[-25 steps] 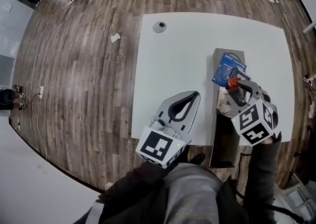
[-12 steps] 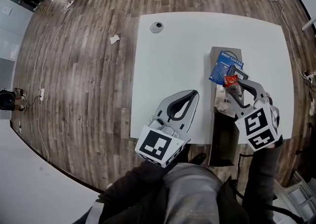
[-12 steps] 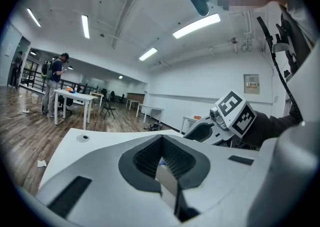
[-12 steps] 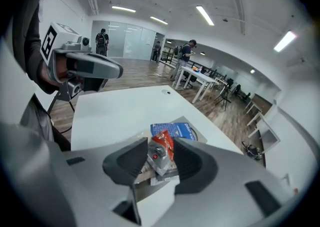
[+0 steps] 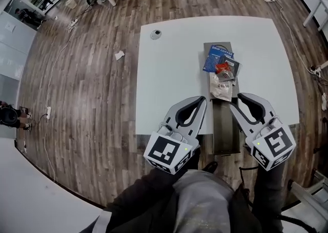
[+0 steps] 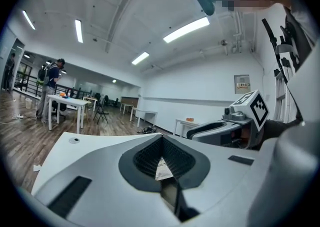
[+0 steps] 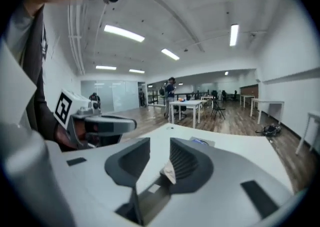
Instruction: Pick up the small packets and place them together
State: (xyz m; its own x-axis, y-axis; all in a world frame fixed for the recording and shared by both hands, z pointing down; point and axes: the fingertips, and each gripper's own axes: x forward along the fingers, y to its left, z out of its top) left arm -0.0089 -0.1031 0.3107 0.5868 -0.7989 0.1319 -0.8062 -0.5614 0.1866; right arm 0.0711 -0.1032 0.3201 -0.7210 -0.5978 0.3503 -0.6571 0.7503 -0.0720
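Left claw [image 5: 203, 100]: jaws pressed together at the tips, nothing pinched. It sits over the table [image 5: 169, 73] near its front edge, just left of the tray [image 5: 226, 135].

Right claw [image 5: 249, 104]: jaws apart, just eased in a bit, nothing between them. It's at the tray's right rim, toward the near end.

Packets: all four are in the tray, bunched in its far half, ahead of both claws and touching neither.
- white packet [image 5: 221, 87]: nearest the claws. Both gripper views show it through the jaw gap, lying beyond the tips.
- red packet [image 5: 221, 68]: just past the white one, lying on the two packets behind it.
- blue packet [image 5: 212, 58]: far left of the bunch, by the tray's left wall.
- dark packet [image 5: 231, 64]: far right of the bunch, beside the blue one, partly under the red.

Tray: long, dark, running away from the person. Its near end sticks out past the table's front edge, between the two claws. No other container in view.
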